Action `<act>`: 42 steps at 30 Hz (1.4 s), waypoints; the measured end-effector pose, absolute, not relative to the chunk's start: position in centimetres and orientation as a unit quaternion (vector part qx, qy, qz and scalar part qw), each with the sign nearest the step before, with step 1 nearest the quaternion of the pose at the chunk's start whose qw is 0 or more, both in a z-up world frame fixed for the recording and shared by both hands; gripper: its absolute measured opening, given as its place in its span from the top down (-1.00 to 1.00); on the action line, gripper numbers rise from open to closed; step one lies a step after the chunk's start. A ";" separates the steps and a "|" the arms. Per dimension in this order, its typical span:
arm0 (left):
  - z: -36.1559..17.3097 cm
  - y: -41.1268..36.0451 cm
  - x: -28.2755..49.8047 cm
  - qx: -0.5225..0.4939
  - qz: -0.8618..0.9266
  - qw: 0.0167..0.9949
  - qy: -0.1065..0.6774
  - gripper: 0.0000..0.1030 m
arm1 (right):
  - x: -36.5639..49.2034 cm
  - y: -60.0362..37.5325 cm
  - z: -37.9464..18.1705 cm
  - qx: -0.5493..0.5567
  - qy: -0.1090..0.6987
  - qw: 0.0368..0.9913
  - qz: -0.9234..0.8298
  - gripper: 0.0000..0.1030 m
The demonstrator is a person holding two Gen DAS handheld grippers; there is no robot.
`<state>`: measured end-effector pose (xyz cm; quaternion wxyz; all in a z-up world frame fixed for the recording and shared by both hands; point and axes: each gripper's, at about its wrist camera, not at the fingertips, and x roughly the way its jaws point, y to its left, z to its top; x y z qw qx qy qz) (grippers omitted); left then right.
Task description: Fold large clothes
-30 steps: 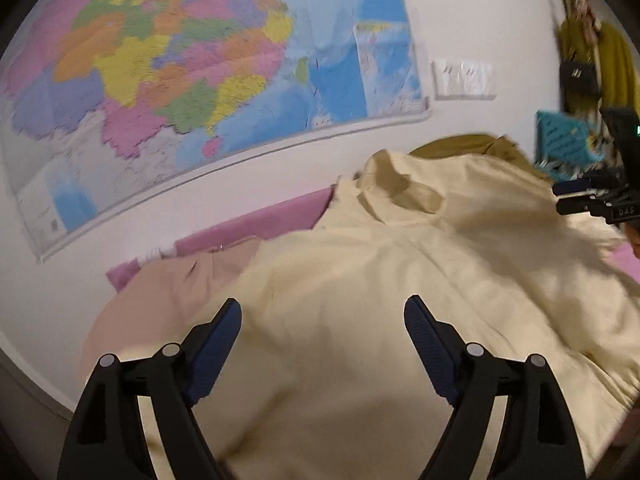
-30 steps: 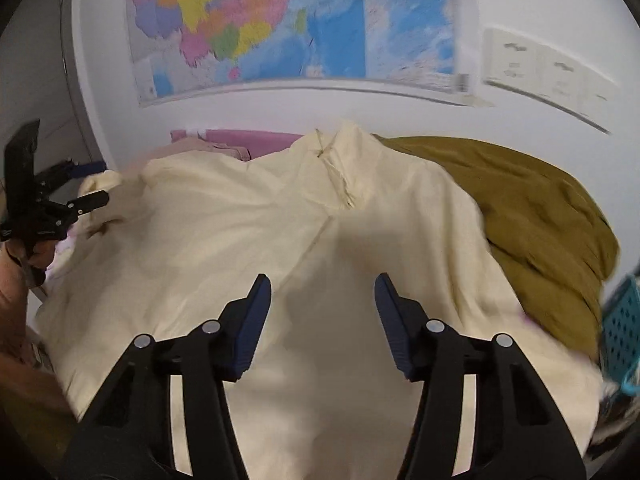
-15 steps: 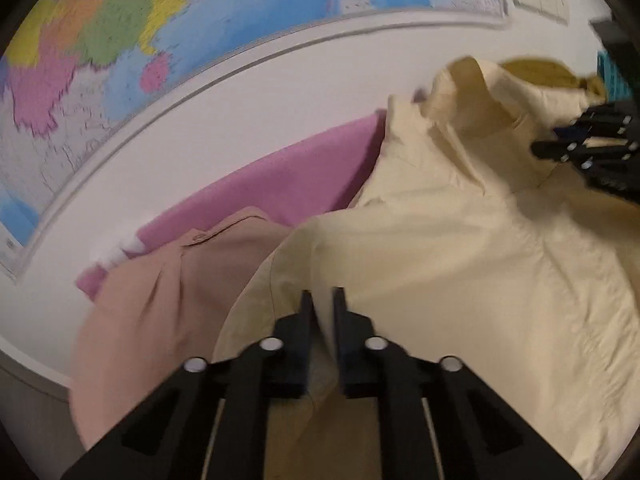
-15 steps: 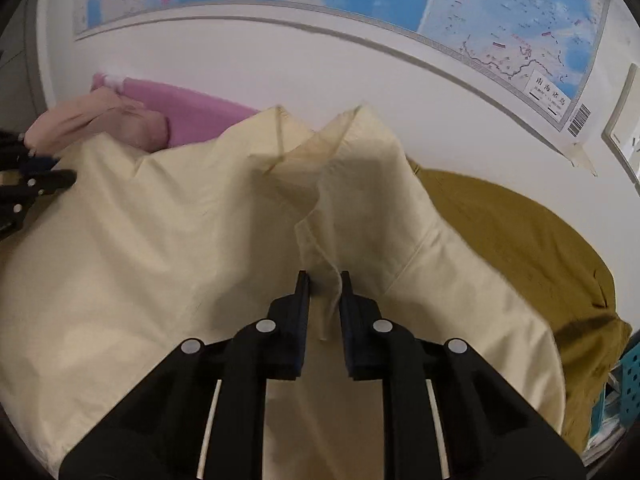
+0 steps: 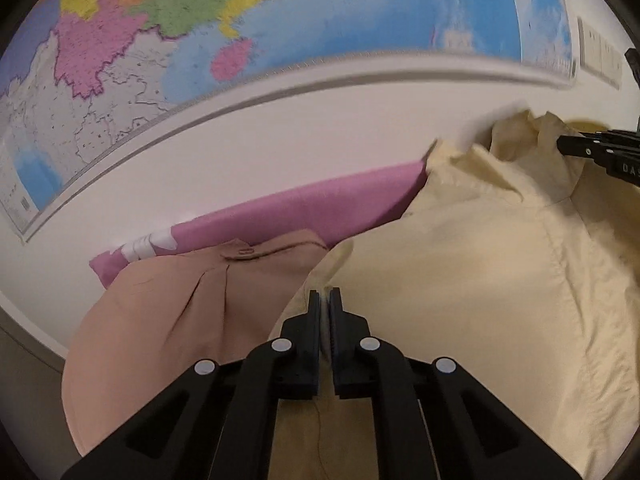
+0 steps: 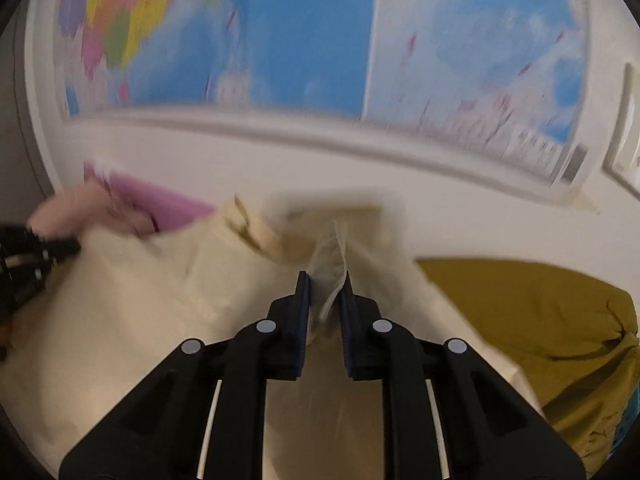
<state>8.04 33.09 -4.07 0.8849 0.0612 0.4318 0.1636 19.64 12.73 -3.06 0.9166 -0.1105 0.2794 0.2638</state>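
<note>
Cream shirt (image 5: pixel 480 280) — soft, creased cotton — pinched by left claw (image 5: pixel 324 300) and right claw (image 6: pixel 325 284), both clamped on folds.

Wall map (image 5: pixel 248 40) above; pink sheet (image 5: pixel 304 212), peach garment (image 5: pixel 168 312), olive garment (image 6: pixel 532 312) alongside.

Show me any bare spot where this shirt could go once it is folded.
None shows. The cream shirt fills the middle, held in both claws. The tan garment and pink cloth crowd one side, the olive garment the other. Behind them is only bare white wall under the map.
</note>
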 end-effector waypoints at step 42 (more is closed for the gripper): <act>-2.4 12.8 4.9 0.080 -0.079 0.897 0.428 -0.26 | -3.8 -25.5 -16.8 0.514 0.260 0.809 0.116 -0.29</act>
